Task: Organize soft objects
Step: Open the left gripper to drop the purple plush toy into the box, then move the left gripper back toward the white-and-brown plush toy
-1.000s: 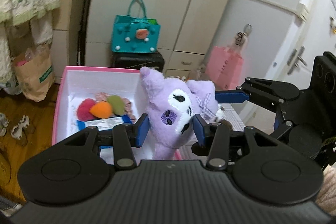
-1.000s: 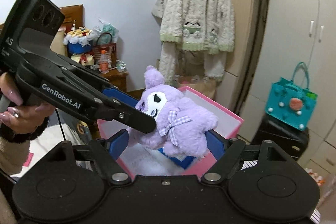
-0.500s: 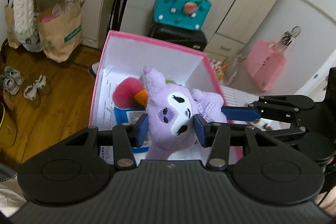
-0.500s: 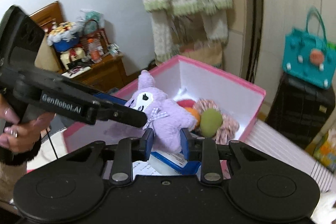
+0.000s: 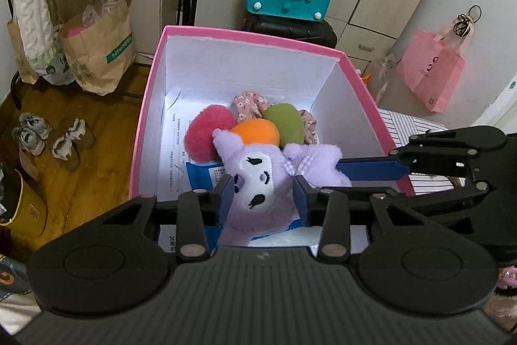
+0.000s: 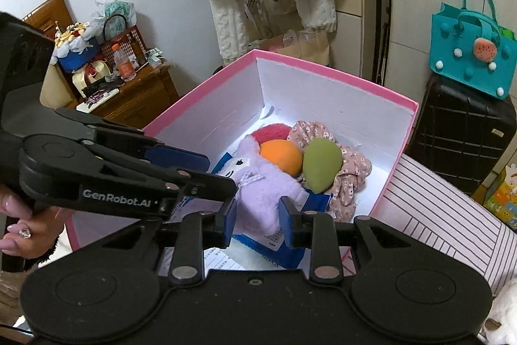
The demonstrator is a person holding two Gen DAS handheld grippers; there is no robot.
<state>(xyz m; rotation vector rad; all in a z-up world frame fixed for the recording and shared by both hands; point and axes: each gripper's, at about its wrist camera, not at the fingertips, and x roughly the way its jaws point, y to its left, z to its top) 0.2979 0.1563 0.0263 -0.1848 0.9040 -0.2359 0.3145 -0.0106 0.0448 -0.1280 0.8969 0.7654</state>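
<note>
Left gripper (image 5: 262,195) had its fingers (image 5: 224,194) clamped on the head of the purple plush (image 5: 255,183), both blue pads pressing its cheeks; jaws had just closed a bit further on it. Right gripper (image 6: 256,215) had its fingers (image 6: 228,217) pinched on the plush's body, purple plush (image 6: 263,194) filling the gap between the pads. A second ago those jaws stood wide around the plush; they had just been closing and now gripped it.

Compared with the earlier frames, the plush had come down from above the rim to inside the pink box (image 5: 147,105), lower centre of the left view. It sat low against the orange ball (image 5: 257,133), with the red pompom (image 5: 206,134) left of it and the green ball (image 5: 286,125) behind. It lay over the blue packet (image 5: 206,175) and papers on the box floor. Floral cloth (image 6: 347,165) was bunched at the far side of the box.

Judgement: the placing step was nearly done. Plush looked to be resting on the box contents, though contact underneath was hidden. What remained was likely releasing both grips and lifting clear without dragging it back out.
</note>
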